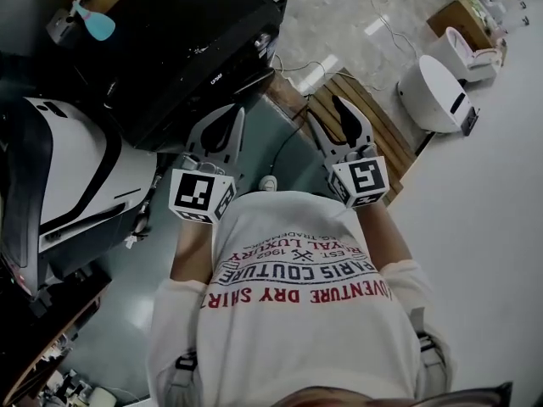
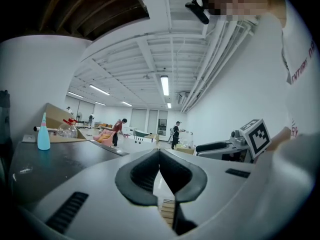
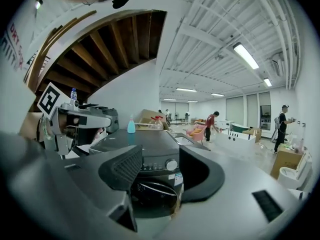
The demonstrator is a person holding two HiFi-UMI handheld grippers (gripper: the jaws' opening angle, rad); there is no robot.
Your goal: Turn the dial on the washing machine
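The dark washing machine (image 1: 195,49) stands ahead and to the left in the head view. In the right gripper view its front (image 3: 150,181) shows between the jaws, with the round silver dial (image 3: 171,165) on the control panel, still at a distance. My right gripper (image 3: 161,164) is open and empty; it is held up in front of the person's chest (image 1: 338,119). My left gripper (image 1: 222,130) is beside it, raised. Its jaws meet at the tips (image 2: 159,152), shut on nothing. A blue bottle (image 3: 131,126) stands on the machine's top.
A white appliance (image 1: 76,176) stands left of the washing machine. A cable and plug (image 1: 268,182) lie on the floor beside a wooden pallet (image 1: 386,134). White toilet-like units (image 1: 437,91) sit at the right. Several people stand far off in the hall (image 3: 212,124).
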